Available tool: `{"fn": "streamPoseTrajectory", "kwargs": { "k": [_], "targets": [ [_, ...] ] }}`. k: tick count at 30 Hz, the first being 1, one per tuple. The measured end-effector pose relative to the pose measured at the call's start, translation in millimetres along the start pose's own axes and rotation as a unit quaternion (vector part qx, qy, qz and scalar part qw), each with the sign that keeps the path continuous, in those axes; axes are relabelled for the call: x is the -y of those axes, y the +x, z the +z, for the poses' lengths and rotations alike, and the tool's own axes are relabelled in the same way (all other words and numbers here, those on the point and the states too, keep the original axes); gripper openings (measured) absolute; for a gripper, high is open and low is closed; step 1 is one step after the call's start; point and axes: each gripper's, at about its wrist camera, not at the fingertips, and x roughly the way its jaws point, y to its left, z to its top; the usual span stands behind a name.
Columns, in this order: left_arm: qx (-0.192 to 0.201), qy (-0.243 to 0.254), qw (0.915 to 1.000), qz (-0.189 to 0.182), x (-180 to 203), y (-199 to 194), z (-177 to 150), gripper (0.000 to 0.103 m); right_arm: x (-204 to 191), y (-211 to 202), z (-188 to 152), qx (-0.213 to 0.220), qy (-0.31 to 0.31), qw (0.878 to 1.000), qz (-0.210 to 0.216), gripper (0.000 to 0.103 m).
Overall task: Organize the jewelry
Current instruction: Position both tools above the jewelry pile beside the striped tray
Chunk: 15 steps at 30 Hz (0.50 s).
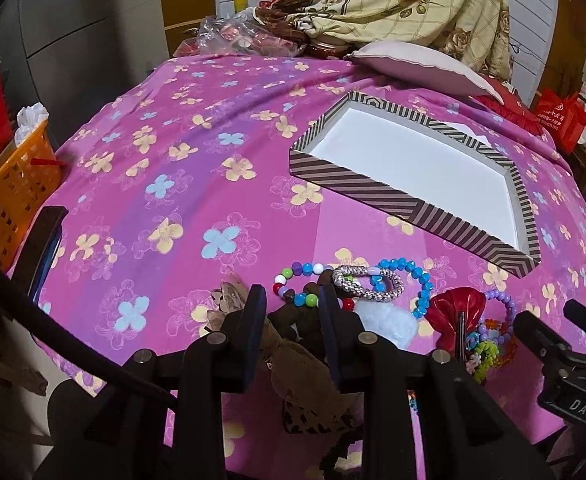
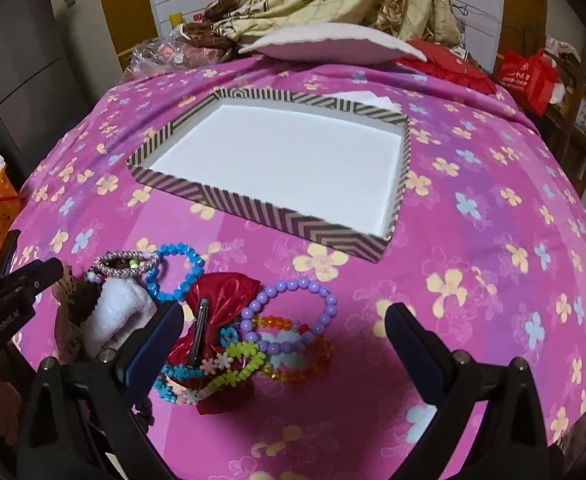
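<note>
Jewelry (image 2: 213,320) lies heaped near the empty striped box (image 2: 253,208) awaiting sorting, the right gripper (image 2: 285,344) gaping wide over it, the left gripper (image 1: 293,320) half-open, holding nothing evident.

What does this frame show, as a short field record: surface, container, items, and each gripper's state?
surface: pink floral cloth
container: striped box, white inside, nothing in it
items: pile near the grippers, outside the box; blue bead bracelet, purple bead bracelet, red bow clip, silver braided band, white fluffy piece
left gripper: jaws apart over brown pieces; grip unclear
right gripper: open wide, nothing held
progress: no jewelry in the box yet
</note>
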Motion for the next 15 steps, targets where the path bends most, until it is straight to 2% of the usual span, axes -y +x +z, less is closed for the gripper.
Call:
{"fn": "streamPoseTrajectory", "kwargs": {
  "k": [11,15],
  "targets": [
    [-0.002,-0.004,1.0,-0.002,-3.0,-0.9,-0.5,0.039,-9.7,-2.0,1.2,0.008,-0.013,1.0,-0.01,0.102],
    [-0.002,-0.004,1.0,-0.002,-2.3,-1.0,-0.9,0.039,-11.9,-6.2,-0.4,0.032,-0.019,0.999,0.003,0.102]
  ]
}}
